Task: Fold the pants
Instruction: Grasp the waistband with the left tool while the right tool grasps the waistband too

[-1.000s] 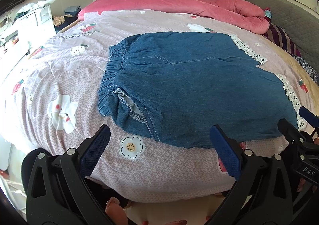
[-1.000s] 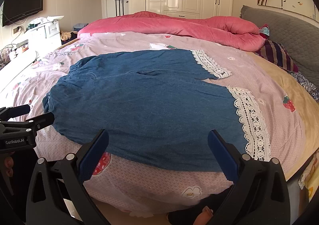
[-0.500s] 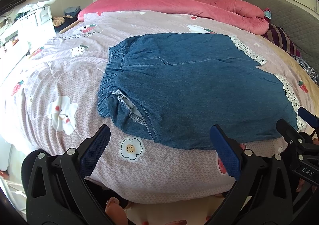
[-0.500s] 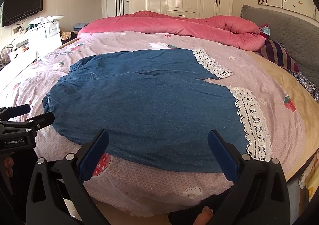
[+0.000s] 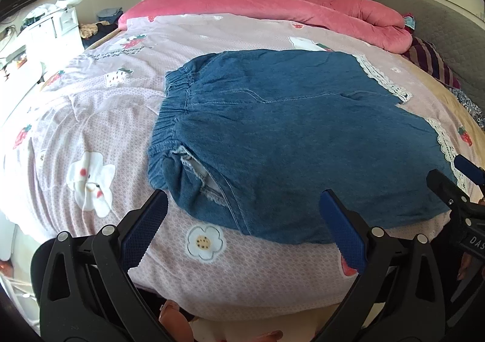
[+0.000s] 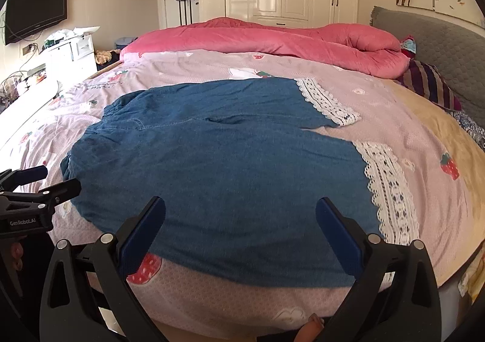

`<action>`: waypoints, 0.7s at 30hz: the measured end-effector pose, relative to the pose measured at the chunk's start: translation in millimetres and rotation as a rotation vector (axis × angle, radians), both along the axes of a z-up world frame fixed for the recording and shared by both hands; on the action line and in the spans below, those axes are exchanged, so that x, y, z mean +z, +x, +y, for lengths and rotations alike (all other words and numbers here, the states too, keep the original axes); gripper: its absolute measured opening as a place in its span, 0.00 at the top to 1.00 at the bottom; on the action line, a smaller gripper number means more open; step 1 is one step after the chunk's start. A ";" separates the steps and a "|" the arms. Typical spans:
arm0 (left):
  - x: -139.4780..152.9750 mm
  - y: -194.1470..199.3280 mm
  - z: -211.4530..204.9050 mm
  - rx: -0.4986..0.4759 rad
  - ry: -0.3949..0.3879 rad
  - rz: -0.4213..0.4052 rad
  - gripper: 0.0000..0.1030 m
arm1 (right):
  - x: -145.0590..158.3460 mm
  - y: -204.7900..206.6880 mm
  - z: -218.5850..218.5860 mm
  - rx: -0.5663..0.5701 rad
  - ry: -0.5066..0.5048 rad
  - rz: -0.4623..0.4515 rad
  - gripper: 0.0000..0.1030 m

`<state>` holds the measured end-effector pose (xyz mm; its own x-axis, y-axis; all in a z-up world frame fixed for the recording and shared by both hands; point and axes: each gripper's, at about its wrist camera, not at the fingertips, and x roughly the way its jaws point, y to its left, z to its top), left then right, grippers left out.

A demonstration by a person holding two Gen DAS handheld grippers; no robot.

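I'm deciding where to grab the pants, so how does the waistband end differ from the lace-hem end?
The waistband is gathered, puckered denim, while the lace hems are flat white trim. The waistband is one strip across the pants' left end; the hems are two strips at the right end, parted by a notch. The left gripper hangs nearer the waistband, the right gripper nearer the hems. Both ends lie on the bedspread, ungripped.

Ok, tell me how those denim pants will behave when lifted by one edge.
The pants lie flat and follow the bed's curve, so they will probably drape limply. The gathered waistband looks thicker and may hang heavier. The lace hems look delicate and might snag on a tool.
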<state>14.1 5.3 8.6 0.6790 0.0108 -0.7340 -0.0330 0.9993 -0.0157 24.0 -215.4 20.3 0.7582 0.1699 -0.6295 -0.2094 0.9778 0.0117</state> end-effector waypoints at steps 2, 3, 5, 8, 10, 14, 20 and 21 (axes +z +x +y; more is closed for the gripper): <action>1.6 7.3 4.0 0.003 0.005 0.000 0.09 | 1.7 7.4 0.8 0.019 -0.001 0.003 0.04; 2.5 10.5 5.5 0.002 0.006 0.000 0.09 | 2.7 11.7 1.7 0.026 -0.005 0.004 0.04; 4.2 19.4 9.2 -0.002 0.003 0.006 0.09 | 6.9 25.0 5.2 0.047 -0.009 0.004 0.04; 8.6 32.6 14.4 -0.004 -0.010 0.007 0.09 | 13.9 46.8 9.4 0.082 0.015 0.019 0.04; 12.9 43.2 19.4 0.002 -0.011 -0.001 0.09 | 18.2 66.4 13.7 0.114 0.032 0.036 0.04; 17.9 76.0 36.9 -0.003 -0.025 0.017 0.09 | 22.6 105.5 25.0 0.134 0.021 0.057 0.04; 17.9 126.8 72.0 0.029 -0.009 0.019 0.09 | 21.8 151.8 45.6 0.180 -0.028 0.071 0.04; 16.8 135.8 76.8 0.028 -0.007 0.021 0.09 | 20.8 159.4 48.3 0.192 -0.026 0.084 0.04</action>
